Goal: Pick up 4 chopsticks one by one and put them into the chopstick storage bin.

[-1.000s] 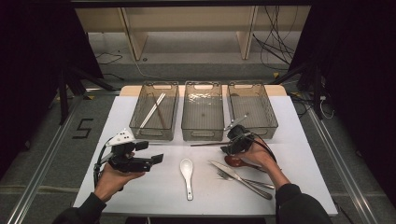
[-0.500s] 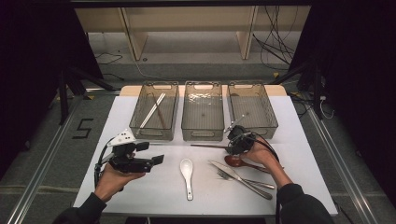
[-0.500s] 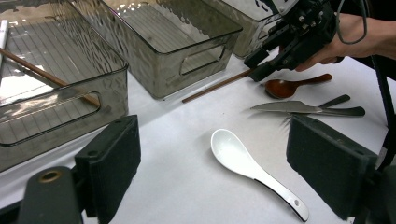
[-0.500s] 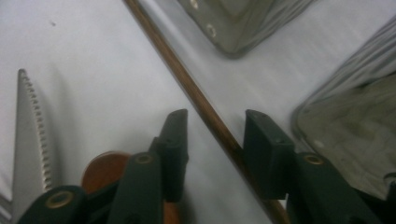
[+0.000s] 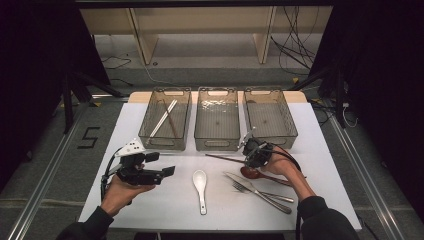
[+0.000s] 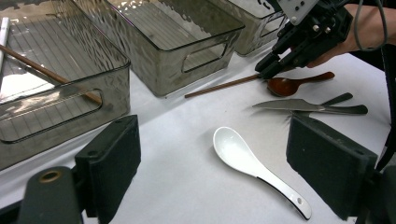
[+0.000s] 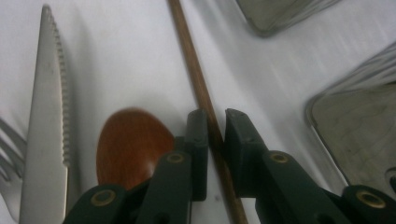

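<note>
The right gripper point(image 7: 215, 126) has just been closing and now clamps the thin brown wooden chopstick point(image 7: 196, 79), which lies flat on the white bench point(image 5: 165, 200) beside the brown wooden spoon point(image 7: 130, 140). Its long axis runs straight ahead between the jaws. The left gripper point(image 6: 212, 163) is farther away and spread wide, holding nothing.

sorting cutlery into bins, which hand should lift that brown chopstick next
Right. The right gripper has just been closing its fingers around the brown chopstick; the left gripper hangs open, apart from it.
</note>
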Demonstrator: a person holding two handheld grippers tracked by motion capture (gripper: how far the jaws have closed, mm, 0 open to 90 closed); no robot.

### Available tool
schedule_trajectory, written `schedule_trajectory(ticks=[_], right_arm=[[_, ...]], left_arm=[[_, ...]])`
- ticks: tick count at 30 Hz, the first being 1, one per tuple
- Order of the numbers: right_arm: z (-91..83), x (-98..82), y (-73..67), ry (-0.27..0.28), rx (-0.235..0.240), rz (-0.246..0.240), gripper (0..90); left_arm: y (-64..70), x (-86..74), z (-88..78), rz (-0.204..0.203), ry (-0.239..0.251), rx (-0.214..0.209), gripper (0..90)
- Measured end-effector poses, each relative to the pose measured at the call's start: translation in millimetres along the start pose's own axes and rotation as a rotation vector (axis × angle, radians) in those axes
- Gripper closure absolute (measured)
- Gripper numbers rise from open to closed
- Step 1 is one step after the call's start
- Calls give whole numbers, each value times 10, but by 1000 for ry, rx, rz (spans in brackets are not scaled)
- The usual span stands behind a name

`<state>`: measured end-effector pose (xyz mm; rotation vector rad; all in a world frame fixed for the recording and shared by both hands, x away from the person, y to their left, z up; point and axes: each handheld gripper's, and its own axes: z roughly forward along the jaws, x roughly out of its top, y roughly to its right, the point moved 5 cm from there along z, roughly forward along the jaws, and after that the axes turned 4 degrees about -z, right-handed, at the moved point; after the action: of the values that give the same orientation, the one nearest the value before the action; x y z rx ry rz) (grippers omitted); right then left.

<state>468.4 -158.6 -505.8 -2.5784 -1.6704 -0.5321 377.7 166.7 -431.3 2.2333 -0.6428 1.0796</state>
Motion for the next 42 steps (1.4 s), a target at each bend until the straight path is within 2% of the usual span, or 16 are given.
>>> schedule_trajectory(ticks=[6, 13, 20, 26, 30, 37, 42], right_arm=[[-28, -53, 6, -24, 12, -45, 820], [-37, -90, -3, -46, 31, -61, 818], [-33, -76, -13, -62, 20, -75, 821], [-44, -79, -26, -79, 16, -127, 849], [-58, -114, -21, -89, 16, -141, 856], [-69, -147, -11, -92, 13, -167, 858], [-111, -149, 1, -70, 4, -160, 859]], left_arm=[[-16, -8, 5, -6, -5, 0, 173], [-21, -11, 8, -8, -7, -1, 174], [-18, -13, 8, -9, -10, -3, 174], [-28, -14, 6, -10, -9, -2, 174], [-28, -12, 8, -14, -6, -4, 175], [-35, -12, 9, -16, -9, -3, 175], [-39, -11, 7, -22, -5, -2, 176]])
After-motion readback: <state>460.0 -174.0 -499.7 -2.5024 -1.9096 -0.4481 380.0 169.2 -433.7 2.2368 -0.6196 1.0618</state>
